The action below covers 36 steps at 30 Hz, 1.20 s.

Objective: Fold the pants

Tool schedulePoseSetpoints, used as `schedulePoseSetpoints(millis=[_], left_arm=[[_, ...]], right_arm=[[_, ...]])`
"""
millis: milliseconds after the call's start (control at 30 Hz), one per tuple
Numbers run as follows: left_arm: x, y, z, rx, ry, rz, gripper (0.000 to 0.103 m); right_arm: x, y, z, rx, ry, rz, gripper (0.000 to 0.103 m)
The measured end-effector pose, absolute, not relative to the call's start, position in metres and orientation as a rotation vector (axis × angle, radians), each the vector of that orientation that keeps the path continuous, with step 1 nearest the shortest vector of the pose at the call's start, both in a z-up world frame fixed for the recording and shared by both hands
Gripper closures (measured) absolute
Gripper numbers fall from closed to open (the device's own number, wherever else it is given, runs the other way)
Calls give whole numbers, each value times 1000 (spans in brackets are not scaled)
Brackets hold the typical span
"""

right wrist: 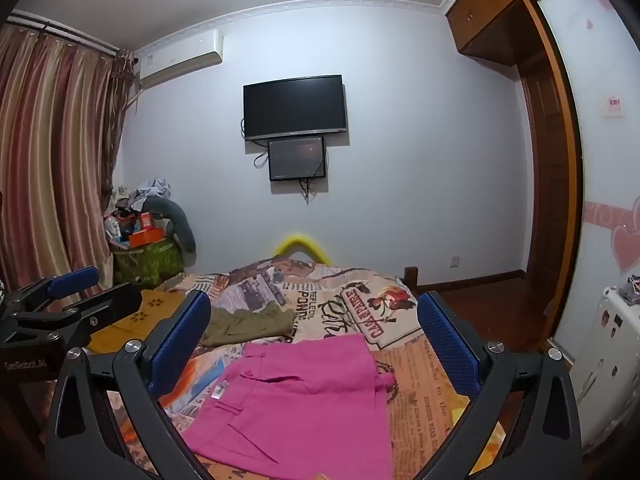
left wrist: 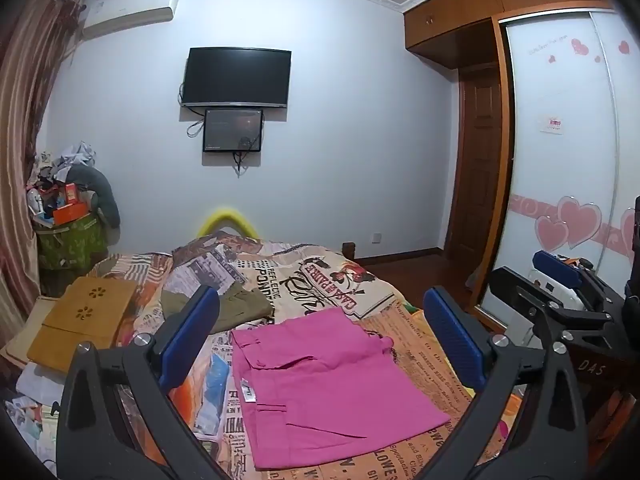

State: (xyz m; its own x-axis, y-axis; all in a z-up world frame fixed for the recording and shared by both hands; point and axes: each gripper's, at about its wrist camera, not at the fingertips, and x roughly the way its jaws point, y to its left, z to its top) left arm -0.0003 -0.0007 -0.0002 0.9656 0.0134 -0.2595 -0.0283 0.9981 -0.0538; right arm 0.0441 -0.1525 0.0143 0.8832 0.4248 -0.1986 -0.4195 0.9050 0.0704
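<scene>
Pink pants (left wrist: 328, 376) lie folded into a flat rectangle on the bed, with a white label at their left edge; the right wrist view shows the same pink pants (right wrist: 304, 400). My left gripper (left wrist: 320, 320) hovers above and in front of them, open, nothing between its blue pads. My right gripper (right wrist: 314, 324) is open too, above the pants, empty. In the left wrist view the right gripper (left wrist: 556, 276) appears at the right edge. In the right wrist view the left gripper (right wrist: 72, 284) shows at the left edge.
Folded olive pants (left wrist: 236, 304) lie farther back on the printed bedspread (left wrist: 332, 276). Mustard-yellow folded fabric (left wrist: 84, 316) sits at the bed's left. A cluttered green bag (left wrist: 68, 240) stands in the far left corner by the curtain. A wardrobe (left wrist: 560, 160) lines the right.
</scene>
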Motion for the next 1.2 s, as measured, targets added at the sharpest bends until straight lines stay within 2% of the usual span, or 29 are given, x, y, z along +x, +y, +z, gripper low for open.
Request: schedulePoseSetpoints(millis=[1200], left_arm=[[-4,-4,-3,-38,240,44,0]], right_arm=[[47,-149,6,31,235,450,0]])
